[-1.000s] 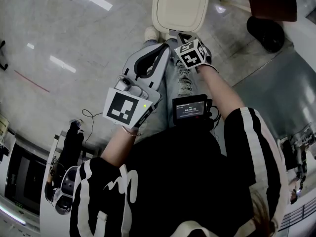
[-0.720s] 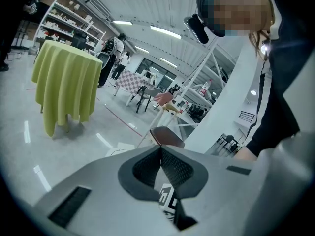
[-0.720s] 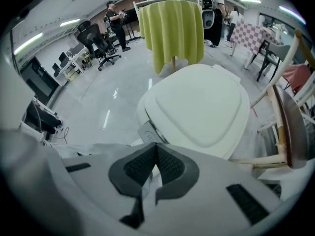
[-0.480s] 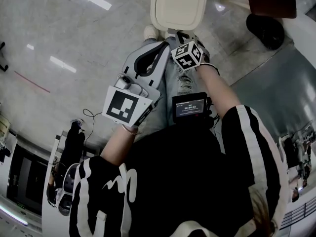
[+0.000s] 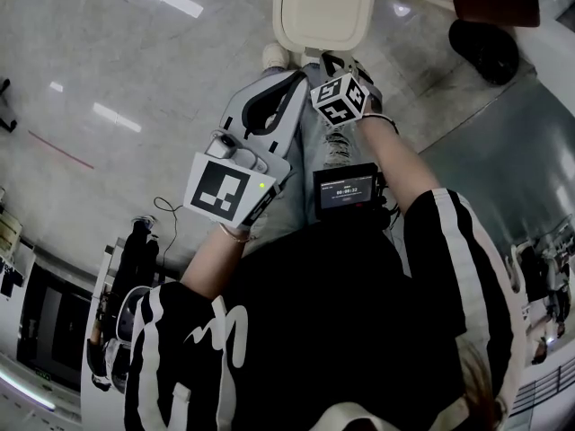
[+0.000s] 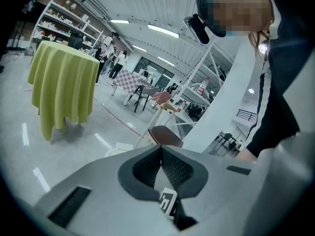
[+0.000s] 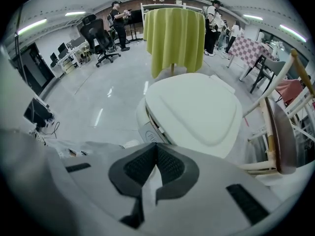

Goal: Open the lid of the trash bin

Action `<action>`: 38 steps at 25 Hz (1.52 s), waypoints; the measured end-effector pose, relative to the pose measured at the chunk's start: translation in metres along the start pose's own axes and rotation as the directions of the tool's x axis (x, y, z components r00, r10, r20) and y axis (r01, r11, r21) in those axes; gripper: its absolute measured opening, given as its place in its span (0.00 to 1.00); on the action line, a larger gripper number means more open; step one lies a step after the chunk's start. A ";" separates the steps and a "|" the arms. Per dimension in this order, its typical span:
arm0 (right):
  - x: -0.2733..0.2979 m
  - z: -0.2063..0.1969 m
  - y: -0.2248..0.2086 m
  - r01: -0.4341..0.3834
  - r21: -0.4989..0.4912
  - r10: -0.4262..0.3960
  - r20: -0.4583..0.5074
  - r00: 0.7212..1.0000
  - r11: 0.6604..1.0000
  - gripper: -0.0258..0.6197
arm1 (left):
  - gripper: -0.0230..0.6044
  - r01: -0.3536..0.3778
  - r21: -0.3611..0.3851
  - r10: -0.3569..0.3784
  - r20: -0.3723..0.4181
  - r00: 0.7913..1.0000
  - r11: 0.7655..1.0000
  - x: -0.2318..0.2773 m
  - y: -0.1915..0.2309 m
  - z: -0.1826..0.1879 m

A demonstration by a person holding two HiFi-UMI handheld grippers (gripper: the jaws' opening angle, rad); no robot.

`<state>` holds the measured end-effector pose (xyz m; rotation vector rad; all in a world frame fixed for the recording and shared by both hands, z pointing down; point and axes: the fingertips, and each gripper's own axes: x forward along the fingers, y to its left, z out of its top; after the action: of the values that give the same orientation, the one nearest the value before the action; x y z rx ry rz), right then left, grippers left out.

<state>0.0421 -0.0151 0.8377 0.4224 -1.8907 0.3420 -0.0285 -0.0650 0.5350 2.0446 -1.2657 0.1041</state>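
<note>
Below the head camera, the cream bin [image 5: 286,36] stands on the floor [image 5: 135,70] with its lid [image 5: 325,7] down. The right claw [image 5: 337,61] is just short of it with the left claw [image 5: 289,86] alongside, both almost where they were a second ago, and a waist screen [image 5: 346,189] shows digits too small to read. Left gripper view: the jaws are pressed together on nothing, with a chair [image 6: 165,135] beyond. Right gripper view: the jaws are likewise together and empty, pointing at the closed lid; the logo [image 7: 147,135] under it is unreadable.
</note>
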 end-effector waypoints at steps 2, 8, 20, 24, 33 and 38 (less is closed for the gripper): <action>0.000 -0.003 0.000 -0.002 -0.012 0.002 -0.004 1.000 1.000 0.04 | 0.05 -0.005 0.001 0.005 -0.002 1.000 1.000 -0.001 0.002 -0.002; -0.004 -0.007 -0.016 0.029 0.071 -0.029 0.001 1.000 0.997 0.04 | 0.05 0.003 0.009 -0.003 0.001 1.000 1.000 0.001 0.000 -0.002; -0.016 0.010 -0.019 0.026 0.097 -0.031 0.053 0.998 0.995 0.04 | 0.05 0.022 0.016 -0.022 -0.004 1.000 1.000 0.003 -0.003 0.001; -0.022 0.020 -0.019 0.020 0.114 -0.030 0.087 0.996 0.993 0.04 | 0.05 0.029 0.024 -0.029 -0.004 1.000 0.999 0.005 -0.004 0.003; -0.048 0.050 -0.024 -0.013 0.229 -0.026 0.166 0.986 0.973 0.05 | 0.05 0.040 0.035 -0.040 0.001 0.999 0.999 0.003 -0.007 0.010; -0.060 0.066 -0.026 -0.045 0.277 -0.015 0.210 0.978 0.960 0.04 | 0.05 0.042 0.036 -0.042 0.003 0.999 0.998 0.004 -0.008 0.011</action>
<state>0.0178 -0.0593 0.7590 0.6561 -2.0586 0.6001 -0.0231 -0.0729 0.5245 2.1021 -1.2307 0.1038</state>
